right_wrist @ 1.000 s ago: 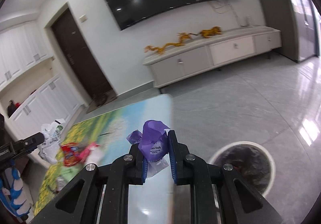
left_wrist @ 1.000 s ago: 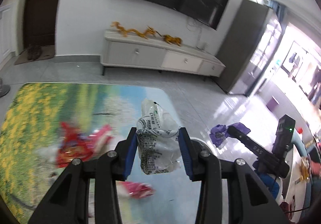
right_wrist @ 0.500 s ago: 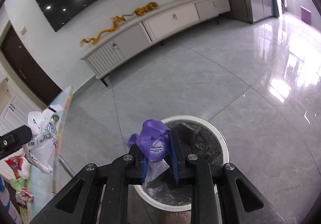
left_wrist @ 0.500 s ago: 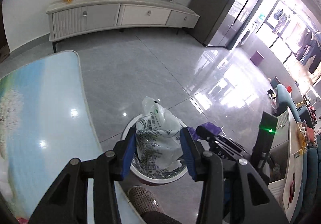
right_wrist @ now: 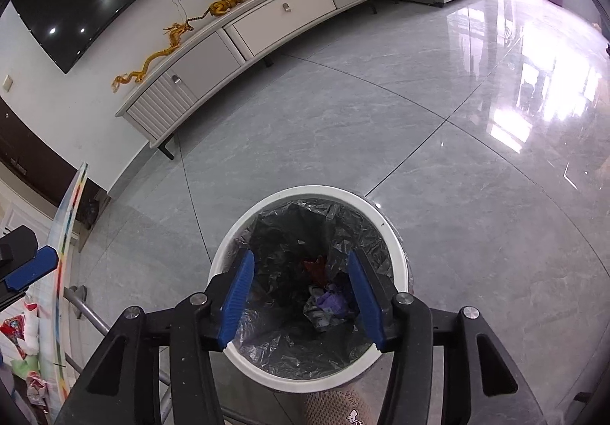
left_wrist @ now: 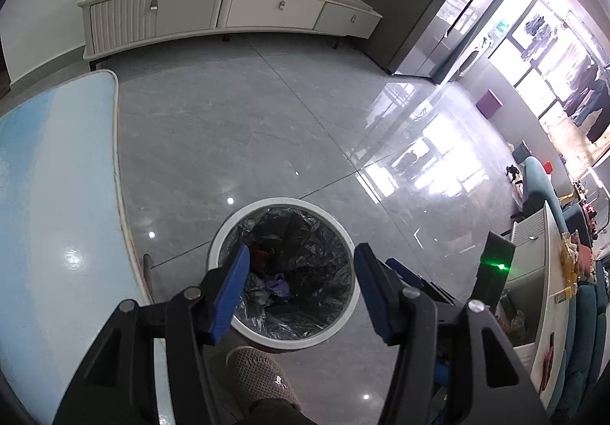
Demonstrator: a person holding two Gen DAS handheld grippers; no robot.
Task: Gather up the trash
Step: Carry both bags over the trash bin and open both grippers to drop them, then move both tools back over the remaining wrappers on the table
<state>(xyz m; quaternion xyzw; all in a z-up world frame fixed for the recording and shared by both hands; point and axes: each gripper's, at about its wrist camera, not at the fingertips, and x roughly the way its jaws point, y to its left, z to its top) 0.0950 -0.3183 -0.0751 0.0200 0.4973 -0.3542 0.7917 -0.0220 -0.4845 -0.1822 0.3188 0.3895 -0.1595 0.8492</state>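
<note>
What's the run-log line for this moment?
left gripper: open, empty | right gripper: open, empty | both jaws just opened | purple wrapper in trash bin

The bin (left_wrist: 228, 234) stands on the floor (left_wrist: 267, 127) just beside the table (left_wrist: 57, 196), wrappers (right_wrist: 329, 305) inside.

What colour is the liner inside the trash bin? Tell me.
Black: a crinkled black plastic liner inside the white-rimmed trash bin, clearest in the right wrist view.
</note>
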